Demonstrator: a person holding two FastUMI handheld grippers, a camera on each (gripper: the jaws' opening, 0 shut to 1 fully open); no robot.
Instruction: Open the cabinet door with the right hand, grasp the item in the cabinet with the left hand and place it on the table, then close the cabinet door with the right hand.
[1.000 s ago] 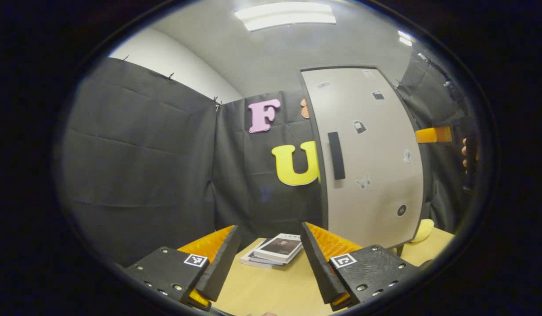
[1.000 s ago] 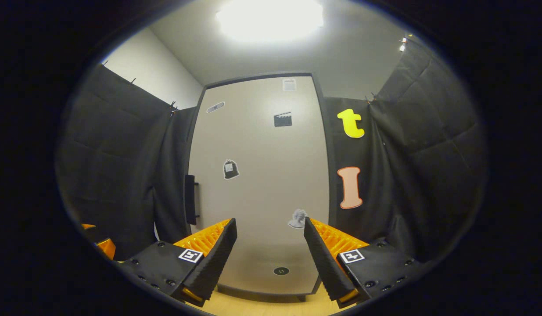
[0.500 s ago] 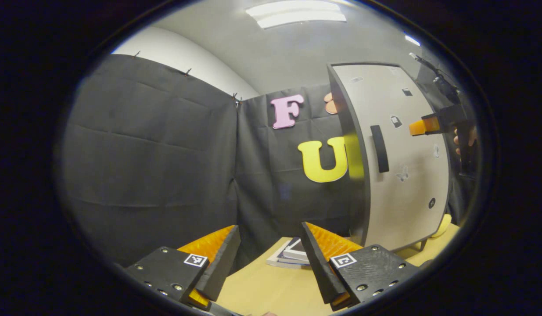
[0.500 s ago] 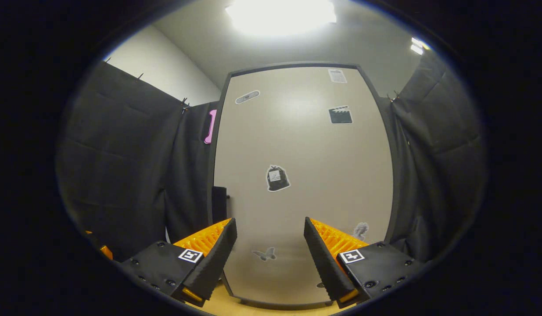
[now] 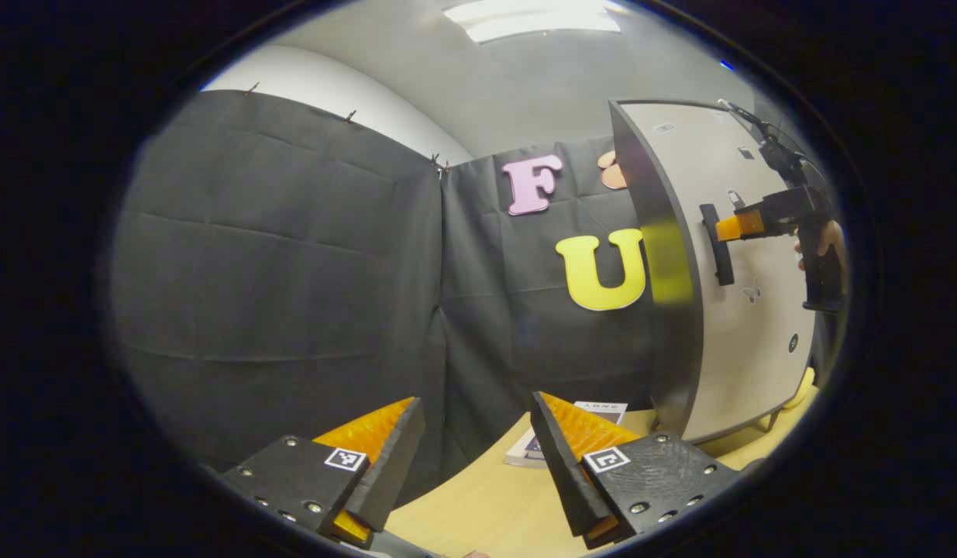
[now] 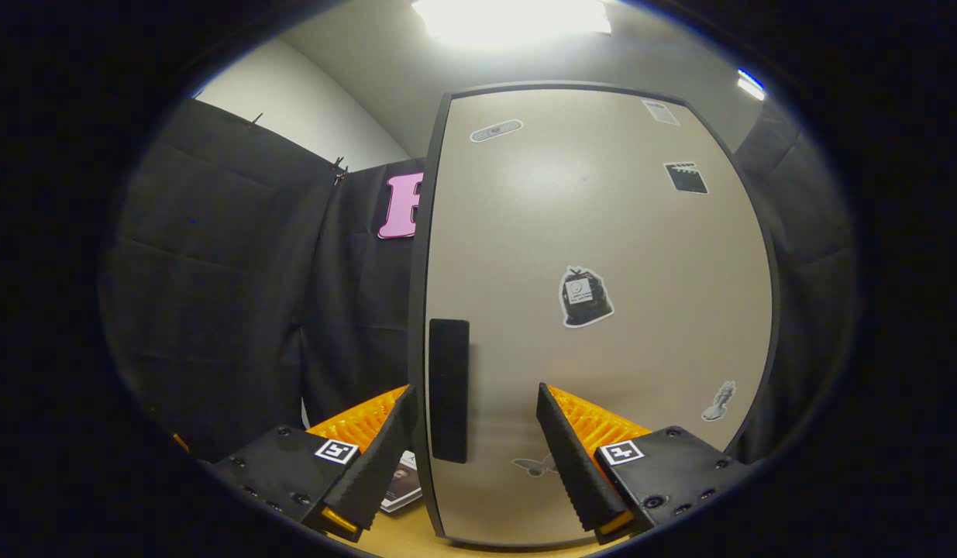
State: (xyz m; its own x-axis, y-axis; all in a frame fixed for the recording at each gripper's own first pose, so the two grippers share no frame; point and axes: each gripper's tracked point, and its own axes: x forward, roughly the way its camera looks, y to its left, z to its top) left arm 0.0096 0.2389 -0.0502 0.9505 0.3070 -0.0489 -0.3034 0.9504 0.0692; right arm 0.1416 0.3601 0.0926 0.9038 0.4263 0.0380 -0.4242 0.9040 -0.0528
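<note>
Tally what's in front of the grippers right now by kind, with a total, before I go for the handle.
Cabinets: 1, the cabinet door shut
Door handles: 1, the handle between the open right gripper fingers, not yet clamped
Book stacks: 1, the books on the table, past the open left gripper
Grippers: 2
Tables: 1
Total: 6

wooden table (image 5: 478, 504) carries books (image 5: 528, 453) and cabinet (image 5: 749, 310).
</note>
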